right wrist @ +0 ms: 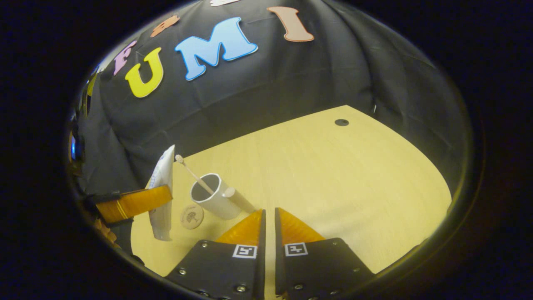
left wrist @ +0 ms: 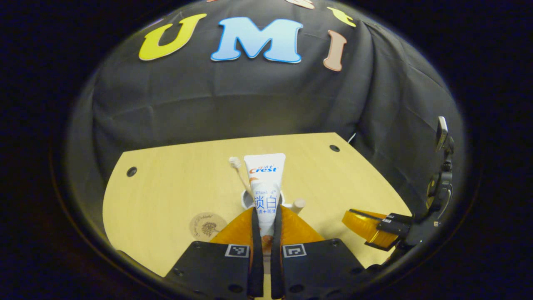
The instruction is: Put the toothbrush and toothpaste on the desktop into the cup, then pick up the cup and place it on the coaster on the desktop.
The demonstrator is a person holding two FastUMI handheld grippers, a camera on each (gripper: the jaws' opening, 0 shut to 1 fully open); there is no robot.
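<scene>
White plastic describes both the toothpaste tube [left wrist: 265, 189] and the cup [right wrist: 212, 196] it is bound for. In the left gripper view the left gripper [left wrist: 265, 216] is clamped on the tube, both fingers pressing on its lower body; the tube stands nearly upright, flat crimped end uppermost, cap end down and hidden behind the fingers. The right gripper view shows the same tube [right wrist: 161, 196] hanging clear of the desktop [right wrist: 333, 179], beside the cup on the side away from the right gripper, its lower end level with the coaster [right wrist: 192, 216] and not above the cup mouth. The toothbrush [right wrist: 194, 174] already leans inside the cup, head up. The cup has a handle stub [right wrist: 239, 200] pointing toward the right gripper [right wrist: 269, 216], whose fingers stand close together with a narrow gap and hold nothing. The coaster lies flat just beside the cup's base. Judgement: the deciding relation is the sideways offset between tube and cup opening; the tube's long axis is already close to vertical, so the left gripper needs a shift over the rim, clear of the leaning brush, before lowering.
</scene>
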